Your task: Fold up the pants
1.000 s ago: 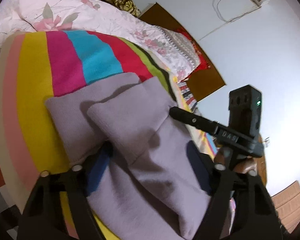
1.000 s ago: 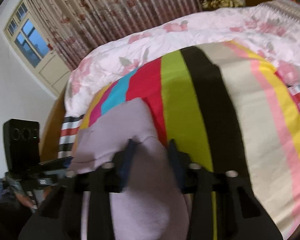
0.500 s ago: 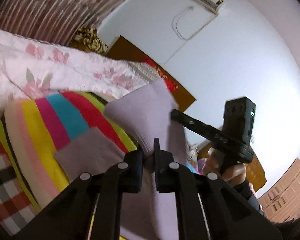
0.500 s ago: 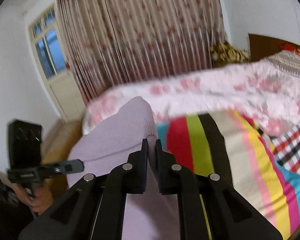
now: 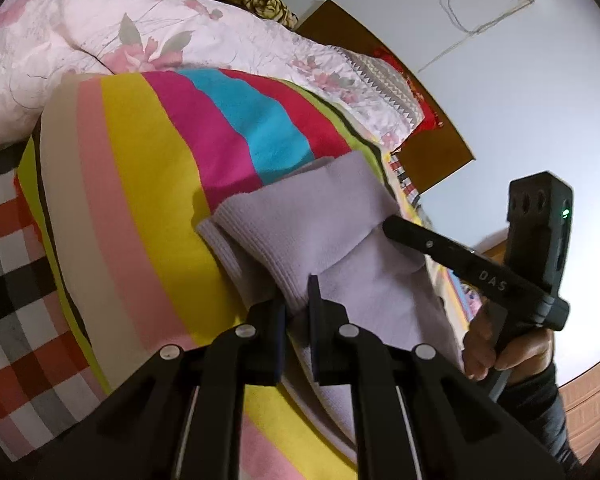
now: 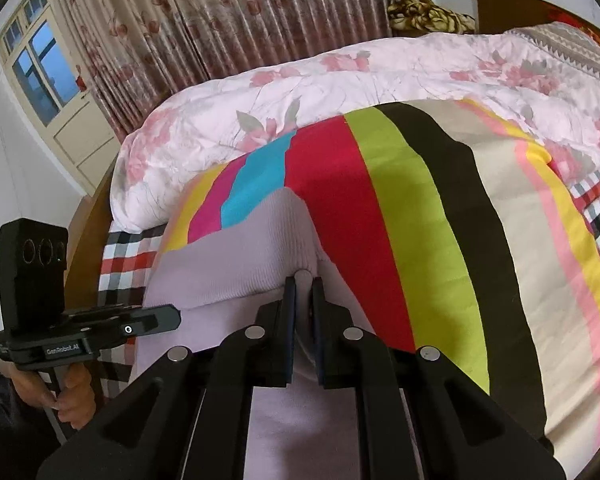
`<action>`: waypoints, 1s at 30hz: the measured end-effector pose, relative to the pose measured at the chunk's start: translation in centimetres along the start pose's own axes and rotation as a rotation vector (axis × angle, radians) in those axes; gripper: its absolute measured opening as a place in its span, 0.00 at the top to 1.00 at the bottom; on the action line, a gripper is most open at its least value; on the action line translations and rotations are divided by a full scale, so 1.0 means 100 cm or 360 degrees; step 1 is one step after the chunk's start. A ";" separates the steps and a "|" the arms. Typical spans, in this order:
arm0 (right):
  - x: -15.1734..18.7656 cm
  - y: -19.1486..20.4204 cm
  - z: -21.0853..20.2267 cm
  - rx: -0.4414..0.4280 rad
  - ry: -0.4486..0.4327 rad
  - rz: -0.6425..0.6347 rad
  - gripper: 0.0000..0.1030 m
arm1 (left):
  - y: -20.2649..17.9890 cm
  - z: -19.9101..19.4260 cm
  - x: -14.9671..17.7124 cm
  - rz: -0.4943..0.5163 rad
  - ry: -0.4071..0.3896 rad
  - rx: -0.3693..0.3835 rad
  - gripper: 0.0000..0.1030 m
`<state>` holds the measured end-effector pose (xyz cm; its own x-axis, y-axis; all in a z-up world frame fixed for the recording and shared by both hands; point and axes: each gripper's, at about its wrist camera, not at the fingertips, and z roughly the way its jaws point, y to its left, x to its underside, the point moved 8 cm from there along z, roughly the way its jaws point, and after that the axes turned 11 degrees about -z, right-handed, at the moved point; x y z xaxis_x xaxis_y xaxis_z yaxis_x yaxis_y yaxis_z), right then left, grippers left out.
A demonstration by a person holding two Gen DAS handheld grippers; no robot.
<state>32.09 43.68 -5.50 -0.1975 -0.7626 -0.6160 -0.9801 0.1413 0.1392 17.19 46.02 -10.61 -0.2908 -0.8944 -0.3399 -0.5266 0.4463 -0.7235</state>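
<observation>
Lilac ribbed pants (image 5: pixel 320 216) lie folded over on a bright striped blanket (image 5: pixel 140 168). My left gripper (image 5: pixel 296 308) is shut on one corner of the folded edge, low over the blanket. My right gripper (image 6: pixel 303 284) is shut on the other corner of the same pants (image 6: pixel 236 256). The right gripper also shows in the left wrist view (image 5: pixel 396 226), pinching the cloth at the right. The left gripper shows at the left of the right wrist view (image 6: pixel 168 316).
A pink floral quilt (image 6: pixel 340 80) lies across the back of the bed. A checked sheet (image 5: pixel 4 280) borders the blanket. A wooden headboard (image 5: pixel 420 136), floral curtains (image 6: pixel 220 12) and a window (image 6: pixel 36 60) stand behind.
Both grippers have come down from a raised position, bringing the held pants edge forward and down onto the blanket, so the pants now lie doubled over.
</observation>
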 end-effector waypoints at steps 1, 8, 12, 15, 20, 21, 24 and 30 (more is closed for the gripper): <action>0.001 0.000 0.002 -0.0008 -0.0005 0.0012 0.91 | 0.001 0.001 0.000 -0.0006 -0.0004 -0.0002 0.91; 0.000 0.002 0.005 -0.0014 -0.0016 -0.0016 0.91 | 0.000 -0.006 0.002 -0.0030 -0.0075 -0.0008 0.91; 0.004 -0.004 -0.002 0.0100 0.0017 -0.0005 0.62 | 0.002 -0.001 0.000 -0.0045 -0.0059 -0.0058 0.87; 0.014 -0.005 -0.048 0.0158 -0.0061 0.0029 0.57 | 0.006 -0.018 -0.002 -0.0063 -0.0169 -0.0221 0.49; 0.086 0.031 -0.153 0.0260 -0.0155 -0.0034 0.57 | -0.034 -0.079 0.017 0.0229 -0.0487 -0.0274 0.16; 0.101 0.040 -0.162 0.0238 -0.0156 -0.0024 0.57 | -0.047 -0.082 0.031 0.0299 -0.0453 -0.0215 0.15; 0.165 0.083 -0.185 0.0214 -0.0114 -0.0044 0.58 | -0.070 -0.067 0.074 0.0452 -0.0242 -0.0092 0.14; 0.232 0.148 -0.168 0.0204 0.0018 -0.0182 0.70 | -0.068 -0.057 0.132 0.0283 0.0043 0.0171 0.15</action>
<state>13.31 17.51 -4.70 -0.0849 -0.7854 -0.6132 -0.9908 0.1318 -0.0316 12.36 31.35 -6.76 -0.3937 -0.8001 -0.4527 -0.3771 0.5897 -0.7142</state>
